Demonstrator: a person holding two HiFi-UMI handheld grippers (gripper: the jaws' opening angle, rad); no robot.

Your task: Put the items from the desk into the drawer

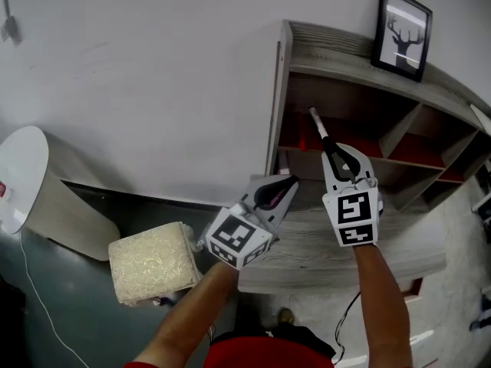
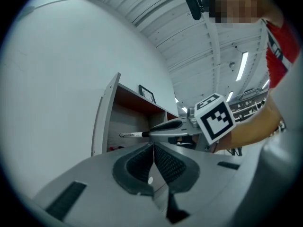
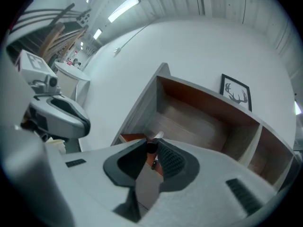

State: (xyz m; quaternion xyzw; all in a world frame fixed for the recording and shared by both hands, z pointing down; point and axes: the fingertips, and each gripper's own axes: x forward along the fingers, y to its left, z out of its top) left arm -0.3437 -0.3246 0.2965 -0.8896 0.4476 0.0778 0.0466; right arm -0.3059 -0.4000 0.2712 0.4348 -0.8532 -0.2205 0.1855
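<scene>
Right gripper view: right gripper [image 3: 152, 151] clamps the white, black-capped marker pen [image 3: 158, 134] above the grey wooden desk [image 1: 307, 259]. Squeeze firmly and carry it level. Left gripper [image 2: 154, 148] has its jaws together, empty.

No legible text anywhere

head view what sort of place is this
Likely a mock home-office corner inside a large hall: a wooden desk, a cubby shelf with a framed deer picture, and strip lights on a ribbed ceiling.

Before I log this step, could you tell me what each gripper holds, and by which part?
The right gripper pinches a pen by its black end; the left gripper is shut and empty.
</scene>
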